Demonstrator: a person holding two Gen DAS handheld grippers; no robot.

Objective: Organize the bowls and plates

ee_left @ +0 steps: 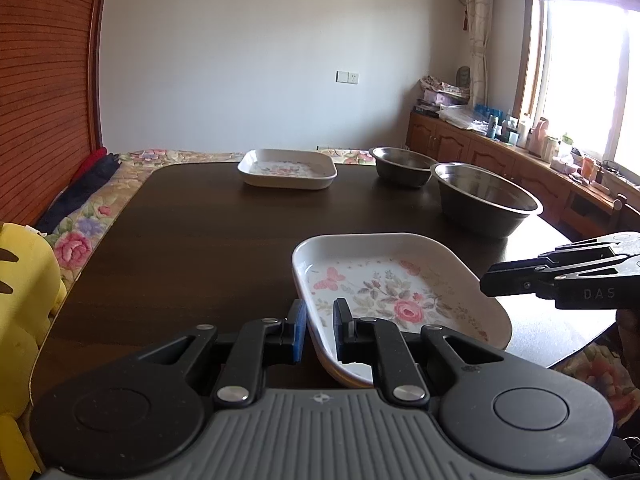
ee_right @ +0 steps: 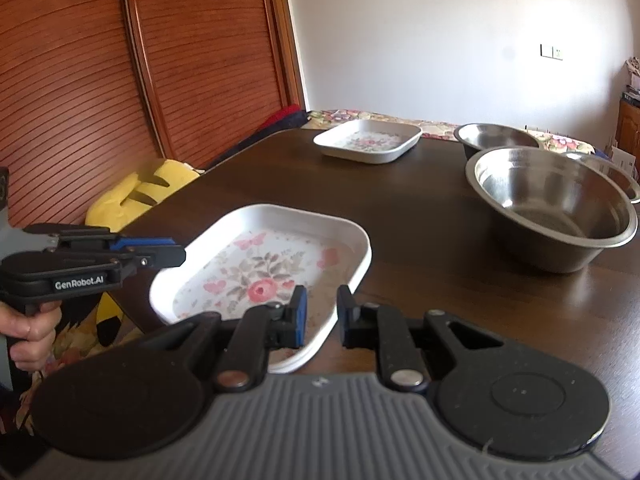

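At the bottom centre of each wrist view, a gripper straddles the rim of the near floral plate [ee_left: 400, 292] on the dark table [ee_left: 200, 240]: the left gripper [ee_left: 320, 330] and right gripper [ee_right: 322, 316] each have one finger inside and one outside, jaws spread with gaps showing, not yet pinching. If either closes off-centre, the smooth sloped rim may slip or the plate tip. Farther up sit the large steel bowl [ee_right: 552, 208], the small steel bowl [ee_right: 496, 138] and the far floral plate [ee_right: 368, 140], so a wide swing could strike them.
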